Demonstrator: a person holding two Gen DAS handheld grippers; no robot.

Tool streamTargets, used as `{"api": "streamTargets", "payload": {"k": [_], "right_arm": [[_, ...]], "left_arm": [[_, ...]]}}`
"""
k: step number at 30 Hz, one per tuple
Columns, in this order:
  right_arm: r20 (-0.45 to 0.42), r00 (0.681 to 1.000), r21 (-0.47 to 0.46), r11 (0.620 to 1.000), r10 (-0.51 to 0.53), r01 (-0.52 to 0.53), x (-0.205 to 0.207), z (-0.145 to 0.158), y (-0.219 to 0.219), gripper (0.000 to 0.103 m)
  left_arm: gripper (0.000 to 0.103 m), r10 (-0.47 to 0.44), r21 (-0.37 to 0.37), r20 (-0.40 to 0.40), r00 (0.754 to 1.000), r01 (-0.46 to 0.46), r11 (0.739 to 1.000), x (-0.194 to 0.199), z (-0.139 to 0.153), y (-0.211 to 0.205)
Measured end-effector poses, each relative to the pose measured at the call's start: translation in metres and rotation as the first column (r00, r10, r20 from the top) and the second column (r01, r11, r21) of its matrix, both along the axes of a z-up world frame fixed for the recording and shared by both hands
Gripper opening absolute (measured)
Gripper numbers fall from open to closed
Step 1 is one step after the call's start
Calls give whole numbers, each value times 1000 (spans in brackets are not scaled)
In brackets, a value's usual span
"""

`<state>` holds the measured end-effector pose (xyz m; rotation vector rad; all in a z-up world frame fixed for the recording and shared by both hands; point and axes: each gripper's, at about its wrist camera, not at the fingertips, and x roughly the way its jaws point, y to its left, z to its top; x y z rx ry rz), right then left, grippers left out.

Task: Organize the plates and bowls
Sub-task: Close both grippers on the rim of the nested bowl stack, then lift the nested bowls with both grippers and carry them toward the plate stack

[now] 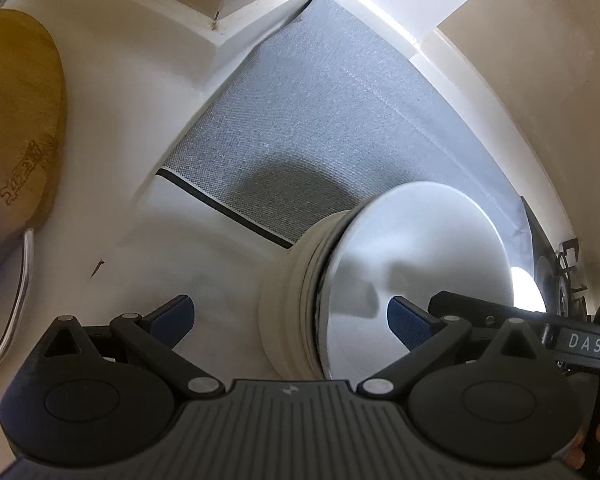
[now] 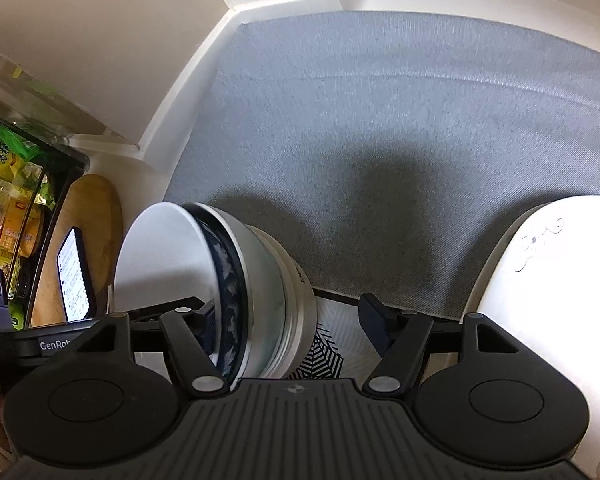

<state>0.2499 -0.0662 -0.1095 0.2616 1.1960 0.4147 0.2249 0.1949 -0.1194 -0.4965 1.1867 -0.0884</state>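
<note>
We see the bowls (image 1: 380, 276) stacked at the mat's (image 1: 312, 120) near edge, on the white bench (image 1: 112, 128), with open mat behind them and the wall corner beyond. A plate (image 2: 540, 280) is cut off at the right, and how many bowls are nested is hard to make out. Both the left gripper (image 1: 290, 316) and the right gripper (image 2: 290, 312) have jaws apart, straddling the stack's rims without clamping.

The mat (image 2: 380, 120) was grey woven cloth, matt and a little rough. The stacked bowls (image 2: 204, 280) looked glazed ceramic, smooth and glossy. The cutting board (image 1: 16, 120) was wood, its handle (image 1: 18, 300) shiny metal.
</note>
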Motion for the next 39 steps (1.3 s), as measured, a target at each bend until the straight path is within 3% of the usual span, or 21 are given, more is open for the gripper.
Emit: {"api": "streamTargets", "payload": {"k": [11, 23, 32, 39], "right_arm": [[-54, 998, 1, 1000, -22, 22, 9, -13, 0, 72], [-103, 993, 59, 996, -56, 62, 11, -25, -5, 80], [-160, 983, 150, 982, -94, 118, 8, -37, -9, 84], [-151, 982, 167, 976, -112, 137, 4, -39, -6, 87]], "left_arm": [[103, -5, 0, 4, 1000, 5, 1000, 3, -3, -2], [103, 8, -39, 32, 999, -7, 999, -6, -6, 8], [103, 65, -176, 24, 998, -60, 982, -13, -12, 34], [103, 48, -138, 11, 999, -46, 989, -12, -11, 28]]}}
